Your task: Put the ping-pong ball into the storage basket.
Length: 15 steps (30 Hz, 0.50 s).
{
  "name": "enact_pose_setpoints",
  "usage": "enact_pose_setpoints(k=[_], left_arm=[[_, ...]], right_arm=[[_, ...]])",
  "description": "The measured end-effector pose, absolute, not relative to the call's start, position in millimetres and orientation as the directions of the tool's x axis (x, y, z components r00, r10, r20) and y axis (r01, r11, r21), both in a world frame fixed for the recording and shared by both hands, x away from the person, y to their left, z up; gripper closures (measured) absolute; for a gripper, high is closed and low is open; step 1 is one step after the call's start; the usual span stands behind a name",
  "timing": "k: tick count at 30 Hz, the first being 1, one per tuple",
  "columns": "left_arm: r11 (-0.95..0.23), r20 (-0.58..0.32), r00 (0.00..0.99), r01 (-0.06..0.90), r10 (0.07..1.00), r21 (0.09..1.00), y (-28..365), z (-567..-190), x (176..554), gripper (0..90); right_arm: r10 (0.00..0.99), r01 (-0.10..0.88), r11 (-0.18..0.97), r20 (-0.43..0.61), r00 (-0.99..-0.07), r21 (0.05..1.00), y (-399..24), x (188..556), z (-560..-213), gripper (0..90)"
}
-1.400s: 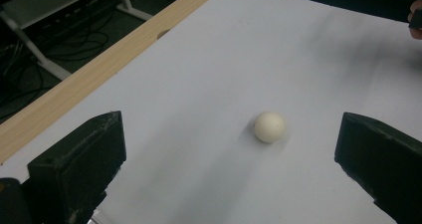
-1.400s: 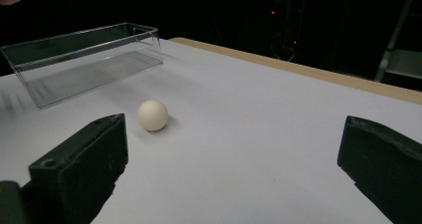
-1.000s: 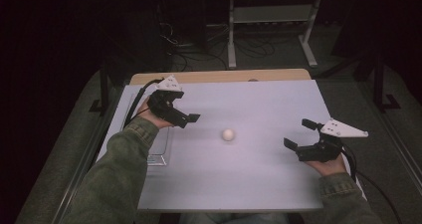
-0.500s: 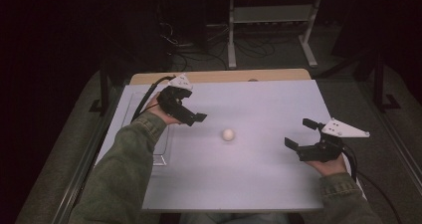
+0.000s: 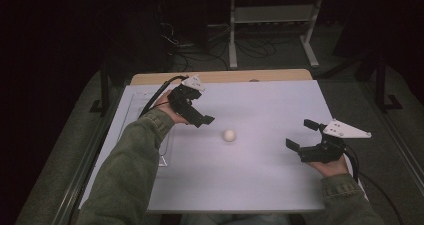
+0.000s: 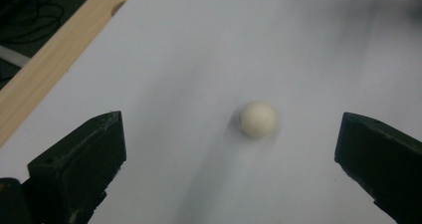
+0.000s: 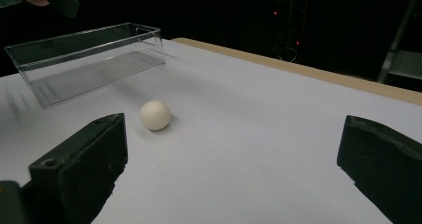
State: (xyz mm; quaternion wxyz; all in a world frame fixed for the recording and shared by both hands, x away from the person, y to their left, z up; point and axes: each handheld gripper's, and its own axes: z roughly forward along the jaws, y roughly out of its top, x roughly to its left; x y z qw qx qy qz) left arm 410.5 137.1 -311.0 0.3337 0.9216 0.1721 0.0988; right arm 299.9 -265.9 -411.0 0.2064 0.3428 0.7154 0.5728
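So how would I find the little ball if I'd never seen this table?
Look at the big white table. Near its middle, between the left gripper and the right gripper, sits a small cream ball. It is the only round thing there; the clear plastic tray nearby is long and boxy.

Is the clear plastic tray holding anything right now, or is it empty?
Empty. In the right gripper view the clear rectangular plastic tray shows only its bare floor, and the small white ball lies outside it on the white table.

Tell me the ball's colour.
The ball is plain cream-white, with no pattern; the left gripper view shows it best.
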Motion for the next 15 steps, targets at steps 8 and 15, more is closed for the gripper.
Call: enact_pose_setpoints(k=[8, 15], left_arm=[[-0.746, 0.072, 0.934, 0.231, 0.35, 0.625, 126, -313, 414, 0.0], [-0.782, 0.069, 0.945, 0.223, 0.321, 0.583, 116, -319, 417, 0.0]], right_arm=[[0.723, 0.259, 0.113, 0.099, -0.684, 0.959, -265, 300, -411, 0.0], [0.723, 0.255, 0.111, 0.098, -0.684, 0.961, -266, 300, -411, 0.0]])
